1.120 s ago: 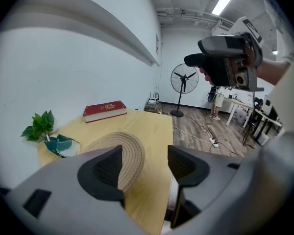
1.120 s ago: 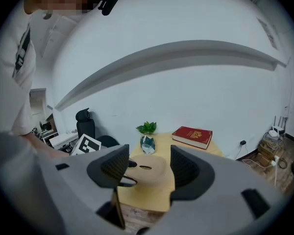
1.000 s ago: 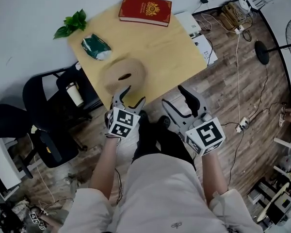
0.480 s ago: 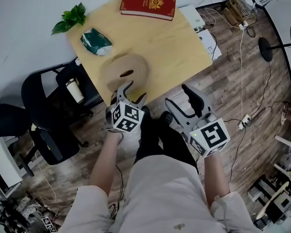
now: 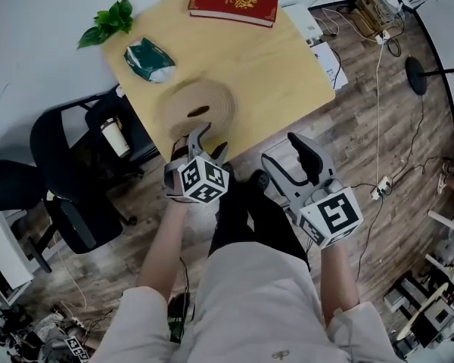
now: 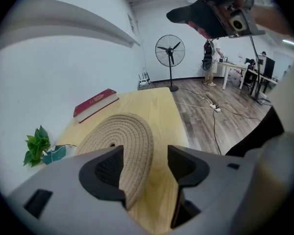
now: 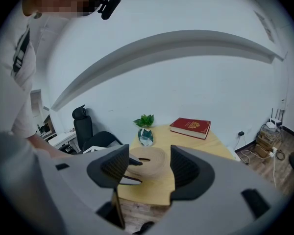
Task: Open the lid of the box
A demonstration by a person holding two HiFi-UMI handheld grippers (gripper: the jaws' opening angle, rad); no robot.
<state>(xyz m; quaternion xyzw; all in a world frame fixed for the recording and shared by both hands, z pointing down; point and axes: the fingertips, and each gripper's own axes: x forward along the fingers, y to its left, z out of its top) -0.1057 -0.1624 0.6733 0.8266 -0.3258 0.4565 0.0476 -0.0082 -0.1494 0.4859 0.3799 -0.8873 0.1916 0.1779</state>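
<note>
Pale wooden table (image 5: 272, 74) at upper centre carries the round woven lid (image 5: 199, 110) near its front edge. It is likely light, soft and grippy, so pinch the rim. Left claw (image 5: 208, 142) is spread at that rim; right claw (image 5: 285, 153) is spread, holding nothing.

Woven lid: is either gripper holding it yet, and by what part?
Nothing held. The left gripper is open at the woven lid, near rim, jaws not closed on it; right gripper open, short of the table.
</note>
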